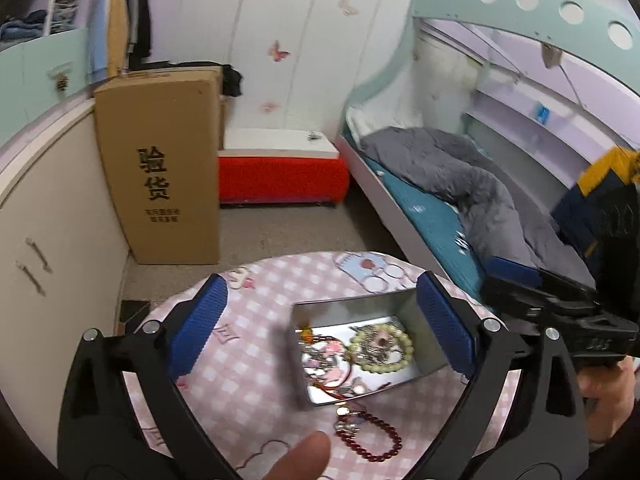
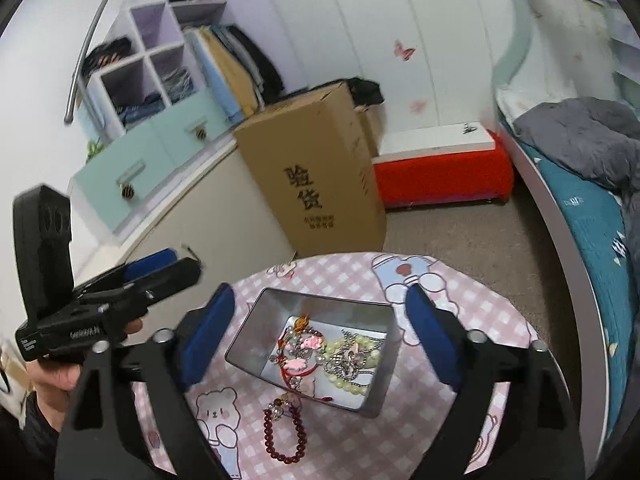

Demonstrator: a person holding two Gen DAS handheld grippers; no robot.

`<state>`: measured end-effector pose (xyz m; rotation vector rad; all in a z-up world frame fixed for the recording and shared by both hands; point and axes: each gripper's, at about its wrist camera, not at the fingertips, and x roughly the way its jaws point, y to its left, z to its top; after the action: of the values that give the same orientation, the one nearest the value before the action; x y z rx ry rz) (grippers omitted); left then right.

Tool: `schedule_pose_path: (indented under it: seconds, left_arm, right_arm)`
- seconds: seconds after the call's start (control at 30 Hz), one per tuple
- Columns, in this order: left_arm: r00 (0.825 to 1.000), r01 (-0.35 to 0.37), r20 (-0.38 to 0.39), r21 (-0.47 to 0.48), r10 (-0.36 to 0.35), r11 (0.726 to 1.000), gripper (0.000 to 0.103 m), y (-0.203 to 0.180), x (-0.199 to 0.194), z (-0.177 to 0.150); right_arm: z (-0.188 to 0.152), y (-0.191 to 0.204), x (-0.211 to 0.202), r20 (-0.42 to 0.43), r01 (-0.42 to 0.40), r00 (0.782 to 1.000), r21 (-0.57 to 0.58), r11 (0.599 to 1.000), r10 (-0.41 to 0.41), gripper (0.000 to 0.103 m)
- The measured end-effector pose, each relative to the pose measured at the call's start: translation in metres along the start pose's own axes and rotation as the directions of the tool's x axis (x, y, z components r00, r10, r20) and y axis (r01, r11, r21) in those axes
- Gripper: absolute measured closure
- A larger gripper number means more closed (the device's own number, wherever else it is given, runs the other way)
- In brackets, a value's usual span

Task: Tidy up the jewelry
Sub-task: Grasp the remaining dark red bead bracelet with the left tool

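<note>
Right wrist view shows the dark red bead bracelet (image 2: 283,431) lying on the pink checked table (image 2: 472,312), just outside the metal tin (image 2: 380,380) that already holds a pale bead bracelet (image 2: 352,364) and tangled chains. Both the right gripper (image 2: 320,336) and left gripper (image 1: 320,328) stand wide apart, empty. Next, I think, one must pinch the red bracelet and drop it inside.

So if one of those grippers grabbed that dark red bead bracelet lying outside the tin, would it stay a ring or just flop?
The dark red bead bracelet would probably flop: it is a string of small round beads lying in a loose, uneven loop. It looks light, and the smooth beads may slip between the pads. The charm cluster would likely dangle.
</note>
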<state>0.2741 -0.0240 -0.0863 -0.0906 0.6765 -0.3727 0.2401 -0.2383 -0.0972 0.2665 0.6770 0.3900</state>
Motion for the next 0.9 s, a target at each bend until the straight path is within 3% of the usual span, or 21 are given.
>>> schedule_pose_path:
  seconds: [0.07, 0.6, 0.73, 0.9]
  left_arm:
    - [1.000, -0.021, 0.012, -0.025, 0.022, 0.999, 0.010, 0.007, -0.008, -0.001]
    - [0.988, -0.112, 0.105, -0.042, 0.116, 0.993, 0.010, 0.016, -0.073, -0.024]
    - [0.989, -0.112, 0.093, -0.018, 0.114, 0.993, 0.010, 0.007, -0.075, -0.039]
    - [0.994, -0.108, 0.023, -0.007, 0.108, 0.994, 0.010, -0.001, -0.061, -0.065]
  right_arm:
    - [-0.001, -0.004, -0.009, 0.034, 0.024, 0.999, 0.023, 0.999, -0.025, 0.007]
    - [-0.006, 0.011, -0.049, 0.123, 0.078, 0.989, 0.018, 0.997, -0.079, 0.007]
    - [-0.013, 0.017, -0.058, 0.131, 0.087, 0.988, -0.003, 0.996, -0.086, 0.007]
    - [-0.028, 0.018, -0.062, 0.119, 0.092, 0.989, -0.003, 0.996, -0.091, 0.007]
